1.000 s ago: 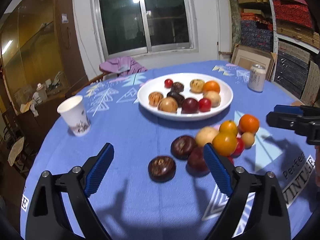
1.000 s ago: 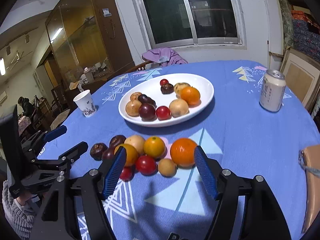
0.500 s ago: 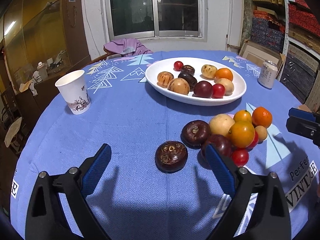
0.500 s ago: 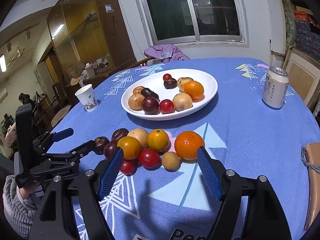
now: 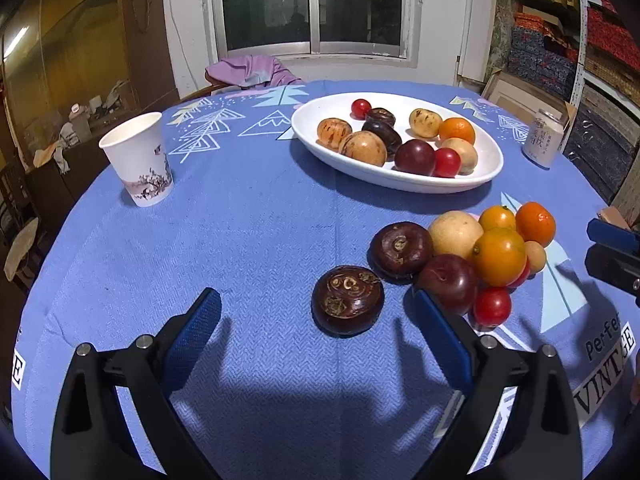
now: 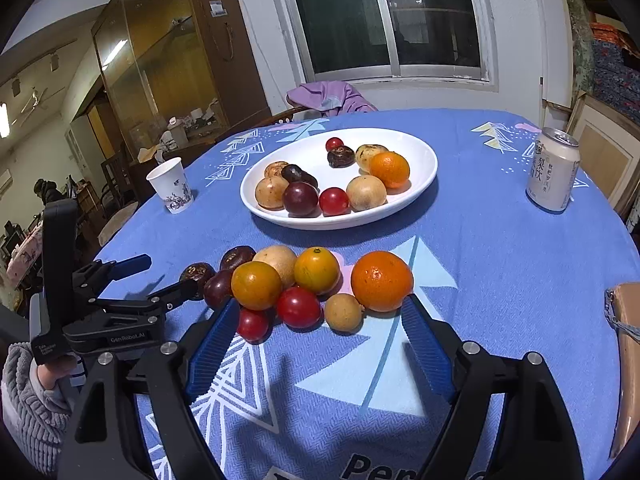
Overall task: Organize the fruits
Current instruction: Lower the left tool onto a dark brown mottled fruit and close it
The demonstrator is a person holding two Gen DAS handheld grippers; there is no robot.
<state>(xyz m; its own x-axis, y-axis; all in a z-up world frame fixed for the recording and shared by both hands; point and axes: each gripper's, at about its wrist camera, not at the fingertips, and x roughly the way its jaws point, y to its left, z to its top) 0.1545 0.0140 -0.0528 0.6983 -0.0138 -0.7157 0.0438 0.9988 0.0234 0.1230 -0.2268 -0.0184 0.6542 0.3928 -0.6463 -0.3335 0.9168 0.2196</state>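
— Progress, from my left wrist camera first?

— Partly done, I judge. Ten or so fruits already sit in the white plate (image 5: 486, 148), while a loose cluster (image 5: 476, 256) waits on the blue tablecloth (image 5: 240, 240). My left gripper (image 5: 318, 316) stands spread wide, its jaws just opening, gripping nothing; the dark brown fruit (image 5: 347, 300) lies on the cloth between and just ahead of my fingertips, apart from the pile.

— Anything unclear there?

— Only the tip of my right gripper (image 5: 614, 254) shows at the frame edge; from here I cannot read its jaws.

— And the right wrist view?

— Here my right gripper (image 6: 320, 334) is released too, jaws just widening, empty, with the small tan fruit (image 6: 343, 312) and a red one (image 6: 299, 306) just ahead of the pads and the big orange (image 6: 382, 281) near my right finger. About eleven pieces remain outside the plate.

— Hidden bits?

— My left gripper's arm covers part of the dark brown fruit, and stacked pieces mask each other, so my count is rough
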